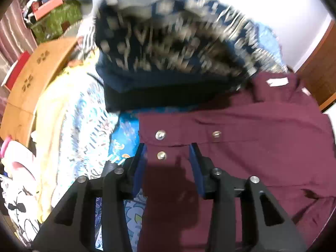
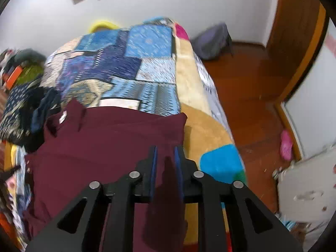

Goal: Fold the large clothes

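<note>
**Two grippers poised over maroon garment on a crowded bed**

A maroon garment (image 1: 252,136) with metal snap buttons (image 1: 160,135) lies spread across a bed covered by a blue patchwork quilt (image 2: 134,63). The left gripper (image 1: 169,149) hangs over the garment's buttoned edge, its blue-padded fingers (image 1: 194,153) spread wide, one either side of a snap, with nothing held between them. In the right wrist view, the right gripper (image 2: 164,153) sits above the garment's far side, near its edge; its fingers (image 2: 154,157) stand a narrow gap apart, with maroon cloth showing between them, though whether they touch or pinch the fabric cannot be told. A blurred navy patterned garment (image 1: 168,42) is heaped just beyond the maroon one, overlapping its upper edge near a white label (image 1: 277,82). Pale yellow and printed fabrics (image 1: 69,121) are piled to the left. Wooden flooring (image 2: 252,84) runs beside the bed, with a pink slipper (image 2: 286,145) lying on it.
</note>
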Demonstrator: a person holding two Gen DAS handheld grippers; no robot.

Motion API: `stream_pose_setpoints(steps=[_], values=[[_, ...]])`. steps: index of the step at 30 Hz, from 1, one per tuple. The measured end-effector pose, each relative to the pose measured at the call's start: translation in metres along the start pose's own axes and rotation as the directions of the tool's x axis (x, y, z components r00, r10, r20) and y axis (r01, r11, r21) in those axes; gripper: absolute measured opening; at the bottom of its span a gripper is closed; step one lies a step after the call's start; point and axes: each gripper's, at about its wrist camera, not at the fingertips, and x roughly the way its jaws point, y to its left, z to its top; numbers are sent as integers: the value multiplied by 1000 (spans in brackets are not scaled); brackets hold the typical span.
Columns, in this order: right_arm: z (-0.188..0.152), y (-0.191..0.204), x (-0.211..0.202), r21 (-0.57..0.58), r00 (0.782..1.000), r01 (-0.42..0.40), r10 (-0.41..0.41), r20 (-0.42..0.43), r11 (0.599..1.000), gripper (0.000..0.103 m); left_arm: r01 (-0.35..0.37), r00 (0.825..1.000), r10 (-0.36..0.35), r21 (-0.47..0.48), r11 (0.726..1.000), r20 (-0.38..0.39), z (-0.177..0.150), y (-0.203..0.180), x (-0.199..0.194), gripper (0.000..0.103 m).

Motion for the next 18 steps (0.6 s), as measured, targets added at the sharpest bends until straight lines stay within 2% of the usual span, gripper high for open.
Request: stream_pose_setpoints(steps=[1, 3, 5, 8, 11, 15, 18], values=[[-3, 4, -10, -20, 1000, 1, -1, 18, 1000, 24, 0, 1000, 0, 6, 1000, 27, -1, -1, -13, 44], [-10, 11, -29, -57, 998, 5, -2, 60, 998, 46, -10, 997, 8, 29, 1000, 71, -5, -3, -36, 49], [-18, 16, -46, -88, 994, 14, -4, 110, 996, 57, -24, 994, 18, 52, 998, 107, -9, -8, -59, 53], [-31, 23, -69, -120, 987, 18, 2, 163, 993, 61, -34, 990, 23, 74, 997, 139, -22, -3, -77, 56], [-46, 28, -83, -127, 983, 3, 20, 181, 992, 70, -39, 986, 25, 77, 996, 167, -32, 3, -99, 65], [-66, 32, -89, -149, 983, 22, 5, 182, 989, 70, -37, 984, 25, 67, 997, 178, -50, 8, -110, 81], [-83, 34, -90, -166, 986, 41, -12, 169, 985, 70, -9, 985, -4, 78, 997, 171, -68, 16, -118, 83]])
